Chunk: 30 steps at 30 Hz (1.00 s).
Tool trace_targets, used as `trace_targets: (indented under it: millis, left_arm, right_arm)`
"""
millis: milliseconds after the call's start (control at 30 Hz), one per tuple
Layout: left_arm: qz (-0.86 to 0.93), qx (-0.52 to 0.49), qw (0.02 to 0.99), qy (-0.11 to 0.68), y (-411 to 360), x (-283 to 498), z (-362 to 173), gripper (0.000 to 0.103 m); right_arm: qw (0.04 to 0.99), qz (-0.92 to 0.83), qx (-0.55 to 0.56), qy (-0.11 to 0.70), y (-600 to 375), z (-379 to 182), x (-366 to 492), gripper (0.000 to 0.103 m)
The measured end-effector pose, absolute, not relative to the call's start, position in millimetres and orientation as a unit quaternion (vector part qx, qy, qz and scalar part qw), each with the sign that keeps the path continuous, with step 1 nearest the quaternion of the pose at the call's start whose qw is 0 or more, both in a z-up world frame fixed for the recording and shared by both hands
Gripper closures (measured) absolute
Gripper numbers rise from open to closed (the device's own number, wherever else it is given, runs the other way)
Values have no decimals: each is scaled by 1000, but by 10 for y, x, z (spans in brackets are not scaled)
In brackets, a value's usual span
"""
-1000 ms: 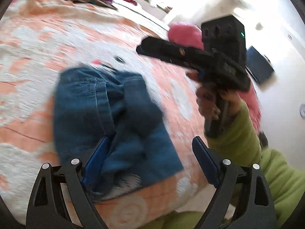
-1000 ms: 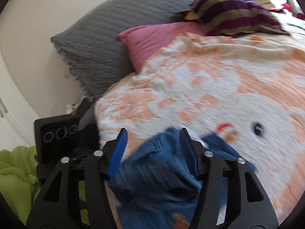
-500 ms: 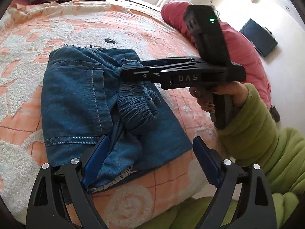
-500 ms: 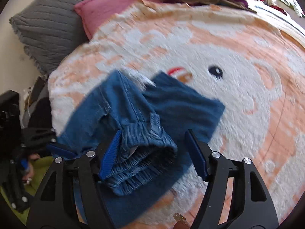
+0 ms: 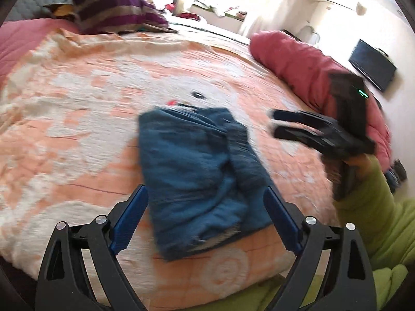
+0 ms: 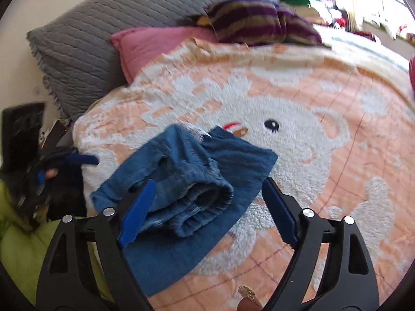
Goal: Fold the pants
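Observation:
The blue denim pants point(image 5: 197, 173) lie folded into a compact bundle on the orange and white bear blanket point(image 5: 77, 119). In the right wrist view the pants point(image 6: 181, 181) show a rolled elastic waistband on top. My left gripper point(image 5: 205, 220) is open and empty, held above the near end of the pants. My right gripper point(image 6: 207, 210) is open and empty, above the waistband side; it also shows in the left wrist view point(image 5: 311, 129), to the right of the pants and apart from them.
A grey pillow point(image 6: 103, 39), a pink pillow point(image 6: 155, 44) and a striped purple pillow point(image 6: 259, 23) lie at the bed's head. A red bolster point(image 5: 311, 72) lies along the far side. The bed edge runs near my green sleeves point(image 5: 376, 233).
Both grippers have drawn back from the pants. The right gripper let go of the waistband and moved off to the right. The pants stay folded on the blanket.

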<state>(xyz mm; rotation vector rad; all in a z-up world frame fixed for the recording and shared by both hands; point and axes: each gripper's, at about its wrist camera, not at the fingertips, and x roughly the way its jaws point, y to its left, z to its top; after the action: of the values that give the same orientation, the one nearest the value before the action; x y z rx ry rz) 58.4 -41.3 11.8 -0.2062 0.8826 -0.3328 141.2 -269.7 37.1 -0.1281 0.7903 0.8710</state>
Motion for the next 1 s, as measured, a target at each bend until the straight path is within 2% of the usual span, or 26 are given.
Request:
trace_targets:
  millis: [67,100,433,500,567,600,633,733,767,900,967,1000]
  left_arm:
    - [-139,-106,886,430,-293,636,136,11]
    - [-124,-109,887,431,-222,661,148,6]
    - [-93,-101,885,444,-111,1016,191,6]
    - [-101,-103,879,455,-141,1125,156,7]
    - [-104,-105,873,465,-160,1235,108,8]
    - [-106,-106,871,468,-170,1284,83,18]
    - [-108,-106,869,471,-185,1323,60,32]
    - [-116,-98,861,485,-256,1453,-49,46]
    - [-117,-95,859,490,-280,1486,-86,47]
    - [-118,-103,848,506,-326,1605,-269,47]
    - [-116,-104,846,509,-335,1632,-327,47]
    - [-116,-105,846,510,-334,1639,-352,47]
  right_arm:
    - [832,423,-78,351,-2704,463,1237,20]
    - [831,430,-85,342,-2699,492,1153,20]
    - [787,507,-146,319,-2312,442,526,20]
    - [778,518,-165,314,-2184,398,452,24]
    - [767,527,-190,311,-2031,345,395,30]
    - [763,532,-202,307,-1966,320,379,33]
    - [761,533,-210,306,-1924,306,360,36]
    - [746,542,-245,300,-1743,244,324,48]
    - [742,543,-260,296,-1679,214,321,53]
    - [732,535,-302,296,-1482,67,374,62]
    - [713,548,-301,317,-1437,-35,442,92]
    - [704,559,-290,328,-1458,-42,459,96]
